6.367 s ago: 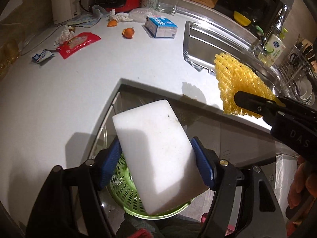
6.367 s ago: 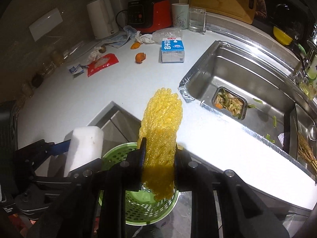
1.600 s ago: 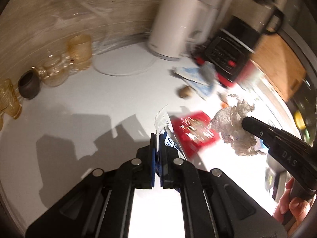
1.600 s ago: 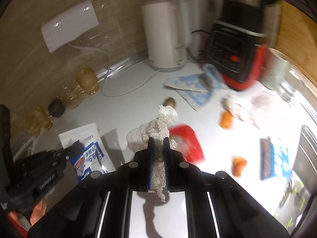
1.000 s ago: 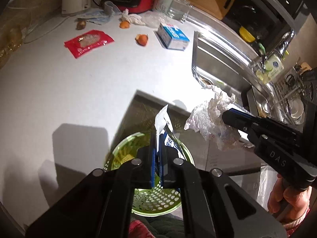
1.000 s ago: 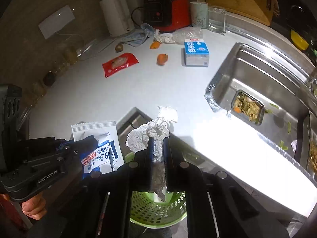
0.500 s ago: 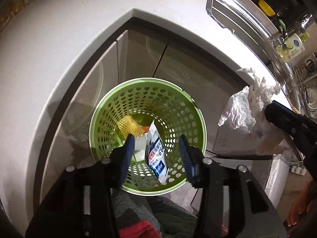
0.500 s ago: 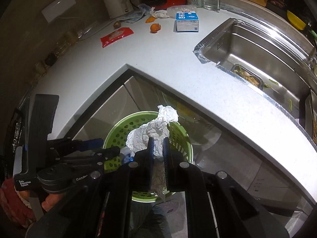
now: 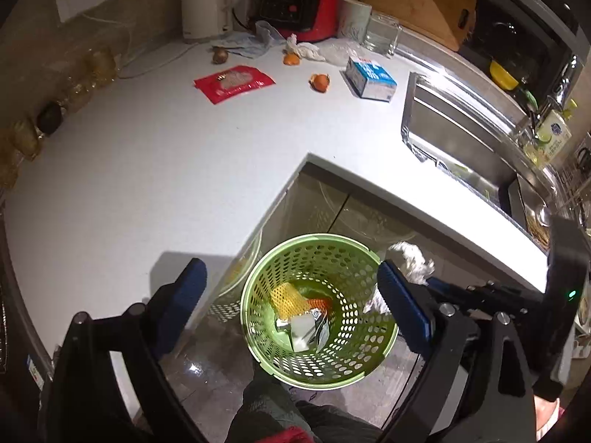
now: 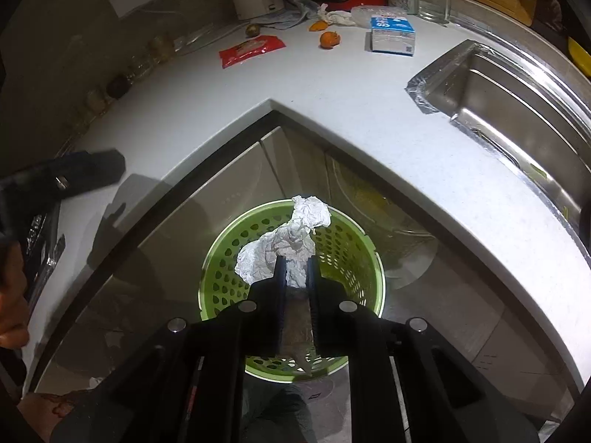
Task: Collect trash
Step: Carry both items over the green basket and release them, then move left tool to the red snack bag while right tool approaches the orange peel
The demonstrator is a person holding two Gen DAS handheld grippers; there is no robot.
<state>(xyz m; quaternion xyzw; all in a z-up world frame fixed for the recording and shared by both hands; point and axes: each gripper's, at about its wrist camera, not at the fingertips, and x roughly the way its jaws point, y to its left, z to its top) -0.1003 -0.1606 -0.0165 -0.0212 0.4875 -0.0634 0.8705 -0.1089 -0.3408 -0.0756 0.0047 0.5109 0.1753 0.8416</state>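
Note:
A green perforated trash basket stands on the floor below the counter corner. It holds a yellow foam net, a white block and a silvery packet. My left gripper is open and empty above the basket. My right gripper is shut on a crumpled white paper towel, held over the basket. The towel also shows in the left wrist view by the basket's right rim.
On the white counter lie a red packet, orange peels, a blue milk carton, a brown nut and cloths. A steel sink is right. Cabinet doors stand behind the basket.
My left gripper has opened wider and pulled up from the basket, with the packet lying inside. My right gripper has brought the paper towel lower over the basket.

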